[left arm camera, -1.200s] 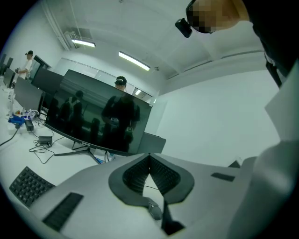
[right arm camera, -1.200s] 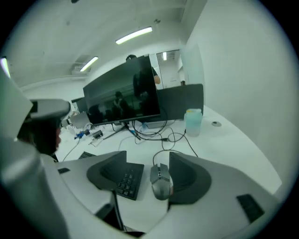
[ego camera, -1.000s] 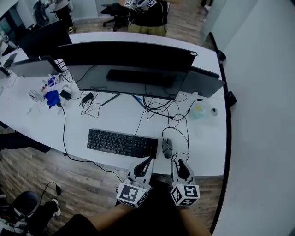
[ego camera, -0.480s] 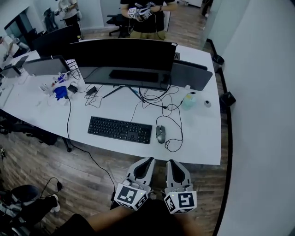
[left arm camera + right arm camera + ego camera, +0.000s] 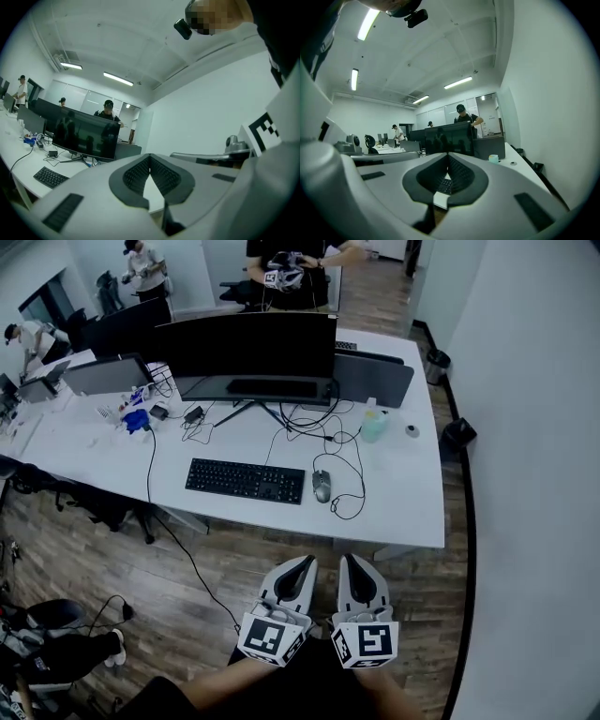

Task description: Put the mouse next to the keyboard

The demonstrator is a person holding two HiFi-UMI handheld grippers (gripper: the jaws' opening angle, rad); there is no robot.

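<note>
In the head view the dark mouse lies on the white desk, just right of the black keyboard, its cable looping off to the right. My left gripper and right gripper hang side by side over the wood floor, well short of the desk's front edge. Both are shut with nothing between the pads. The left gripper points level at the desk, where the keyboard shows at left. The right gripper also points at the desk. The mouse is hidden in both gripper views.
A wide curved monitor and a second screen stand at the desk's back, with tangled cables and a pale green bottle. A person stands behind the desk. Another person's legs lie at the lower left.
Both grippers have pulled back from the desk's front edge towards me and the whole desk has receded up the view. The mouse stays beside the keyboard.
</note>
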